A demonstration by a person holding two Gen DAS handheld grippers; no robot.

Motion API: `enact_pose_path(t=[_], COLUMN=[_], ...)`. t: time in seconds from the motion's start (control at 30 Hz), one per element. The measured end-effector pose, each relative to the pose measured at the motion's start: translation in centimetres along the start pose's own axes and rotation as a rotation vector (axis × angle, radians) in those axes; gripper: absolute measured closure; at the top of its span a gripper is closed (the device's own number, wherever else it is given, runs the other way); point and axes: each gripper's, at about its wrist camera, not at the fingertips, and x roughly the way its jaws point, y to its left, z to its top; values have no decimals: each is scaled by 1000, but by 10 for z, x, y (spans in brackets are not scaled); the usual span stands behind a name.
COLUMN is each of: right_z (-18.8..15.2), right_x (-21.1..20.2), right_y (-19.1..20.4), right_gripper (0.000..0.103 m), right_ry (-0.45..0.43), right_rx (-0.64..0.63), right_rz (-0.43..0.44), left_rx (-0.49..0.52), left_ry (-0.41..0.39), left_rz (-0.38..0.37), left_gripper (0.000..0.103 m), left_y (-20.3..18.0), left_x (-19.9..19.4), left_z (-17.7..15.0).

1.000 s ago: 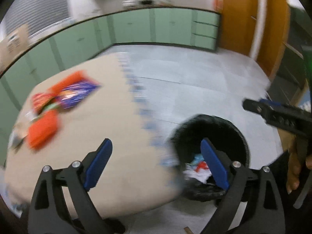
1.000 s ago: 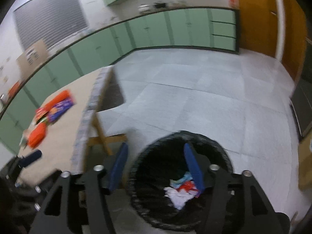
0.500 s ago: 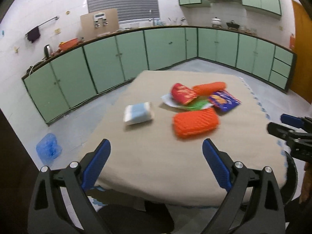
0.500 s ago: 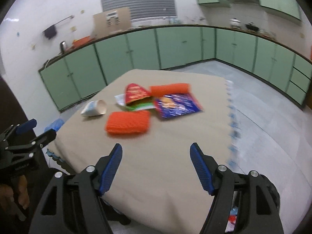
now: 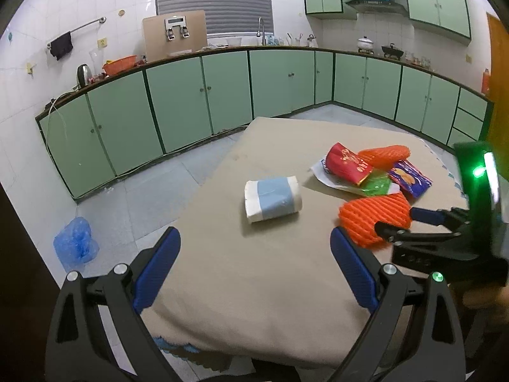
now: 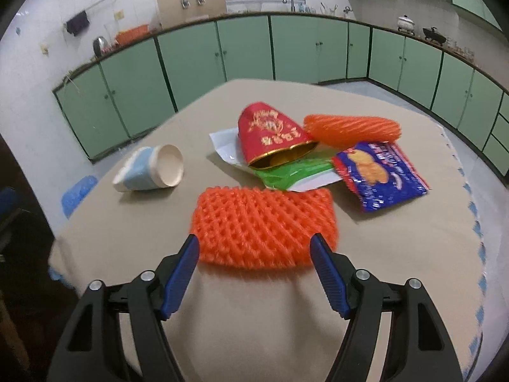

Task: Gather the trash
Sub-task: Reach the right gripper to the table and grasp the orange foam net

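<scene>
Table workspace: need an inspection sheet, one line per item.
Surface: table under beige cloth.
Job's things: two orange foam nets, paper cup on its side, red pouch, blue snack bag, green wrapper on white sheet.
Clutter: nothing seen.
Grippers: left gripper open, empty; right gripper open, empty, at near net.
Cables: nothing seen.
Surroundings: green cabinets; blue bag on floor.
</scene>
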Motion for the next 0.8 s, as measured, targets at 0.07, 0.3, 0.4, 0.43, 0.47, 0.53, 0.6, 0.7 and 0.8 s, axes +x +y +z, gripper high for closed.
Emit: enact_pose_path(t=[0.07,0.3,0.4,0.43,0.47,0.53,0.6,0.7,0.8], right_z=[-1,-13,-17,-18,-18,-19,-19,-17,-13], right_x=[7,13,9,6,3,-1,-8,-23,-36], right_y=[0,9,7,5,1,-6,-11,-16,-18], right_gripper=[31,46,68,78,81,86,95,96,96], right_ry=[4,1,-9,-10,-6,-5,-15,-37,-64], right_rx=[-10,-128,-154,-157,-149,-121,-108,-89,-93], right_rz=[-14,-64,-54,-44,-30,5,23,48,51], left_rx=[-1,-20,-19,-16,-13,-13,-13,-16,-26], left_ry=[8,32,34,33,36,42,50,54,57], left_rz=[-3,-16,-15,-16,-20,-26,-23,-15,-15], left_gripper=[11,11,11,11,11,11,11,11,11], left_y=[2,6,4,4,2,-1,-3,-3,-1], left_x=[10,28,31,32,34,38,46,55,63], left_z=[0,-4,-7,-8,-9,-11,-11,-13,-12])
